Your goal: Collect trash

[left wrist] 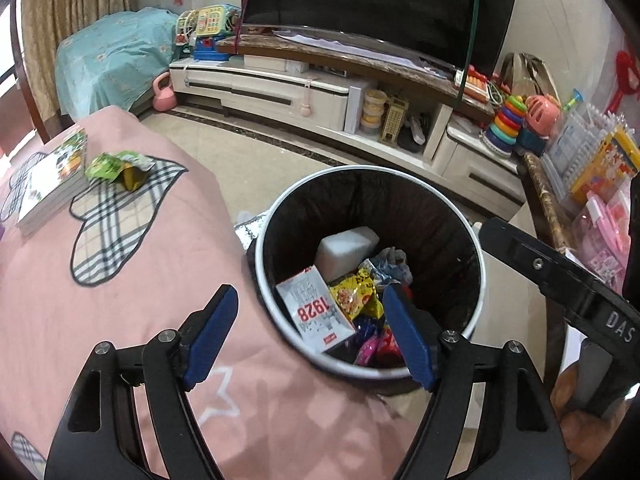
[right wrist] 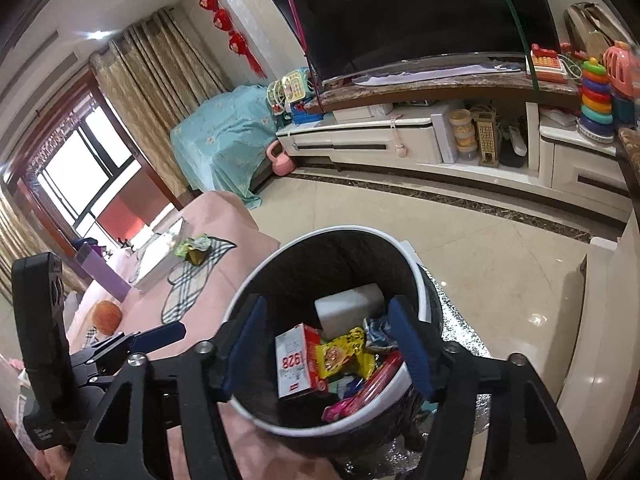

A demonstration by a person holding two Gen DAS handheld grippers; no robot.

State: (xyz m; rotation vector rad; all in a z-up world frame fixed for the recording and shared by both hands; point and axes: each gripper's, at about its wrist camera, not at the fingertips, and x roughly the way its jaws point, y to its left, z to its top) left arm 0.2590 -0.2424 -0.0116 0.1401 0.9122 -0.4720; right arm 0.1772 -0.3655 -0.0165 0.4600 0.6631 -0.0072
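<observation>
As it lies in the bin (left wrist: 476, 264), the carton (left wrist: 316, 308) tilts lengthwise toward the rim.

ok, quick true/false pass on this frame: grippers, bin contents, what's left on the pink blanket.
1. Both grippers are open with nothing between the fingers. True: the left gripper and the right gripper hold nothing.
2. The bin is empty. False: the bin holds a white and red carton, a yellow snack wrapper and other wrappers.
3. A green wrapper lies on the pink blanket. True: the green wrapper sits beside the stack of books.
4. The bin stands on the TV cabinet. False: it stands on the floor beside the pink blanket.
5. The TV is showing a programme. False: the TV is dark.
</observation>
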